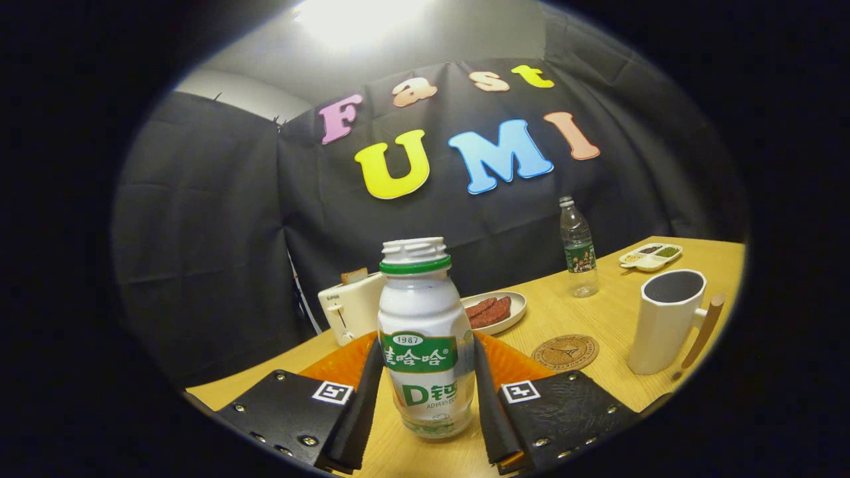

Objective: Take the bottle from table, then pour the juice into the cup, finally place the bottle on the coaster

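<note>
A small white juice bottle (425, 332) with a green label and an uncapped neck stands upright between the two fingers. My gripper (425, 405) is shut on the bottle, one finger pressing each side of its lower body. The bottle's base seems a little above the wooden table (597, 312). A round cork coaster (565, 352) lies just ahead to the right of the fingers. Further right stands a white cup (666, 318) with a wooden handle, upright, its inside dark.
An orange plate (511, 362) lies behind the bottle. Beyond it are a white toaster (350, 307) and a dish of red sausage slices (495, 312). A clear water bottle (578, 249) and a divided condiment tray (651, 255) sit at the back right.
</note>
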The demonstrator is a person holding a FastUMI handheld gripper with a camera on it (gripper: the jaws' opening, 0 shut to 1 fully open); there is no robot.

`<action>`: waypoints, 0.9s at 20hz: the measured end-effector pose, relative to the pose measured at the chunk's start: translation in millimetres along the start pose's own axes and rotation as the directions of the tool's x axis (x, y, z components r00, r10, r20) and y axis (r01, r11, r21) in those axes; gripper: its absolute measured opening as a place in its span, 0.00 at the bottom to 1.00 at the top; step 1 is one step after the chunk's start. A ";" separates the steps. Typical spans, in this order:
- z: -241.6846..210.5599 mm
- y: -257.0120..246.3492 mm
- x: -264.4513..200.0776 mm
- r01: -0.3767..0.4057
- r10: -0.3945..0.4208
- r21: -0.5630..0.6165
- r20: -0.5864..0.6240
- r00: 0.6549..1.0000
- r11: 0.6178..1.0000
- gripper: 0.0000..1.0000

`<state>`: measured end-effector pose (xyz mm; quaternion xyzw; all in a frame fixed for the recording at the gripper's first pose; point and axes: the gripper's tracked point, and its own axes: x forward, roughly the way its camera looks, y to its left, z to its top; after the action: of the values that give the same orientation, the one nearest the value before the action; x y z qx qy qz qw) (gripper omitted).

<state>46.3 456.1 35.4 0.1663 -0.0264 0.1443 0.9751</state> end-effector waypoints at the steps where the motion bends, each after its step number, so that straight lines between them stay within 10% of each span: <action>1: 8.0 -2.8 -0.9 0.000 -0.001 0.052 0.027 1.000 0.999 0.67; 18: 53.4 -71.0 -1.9 0.009 -0.131 0.642 0.143 0.981 0.767 0.66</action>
<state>64.8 373.7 63.0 0.5006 -0.0574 0.0924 0.8588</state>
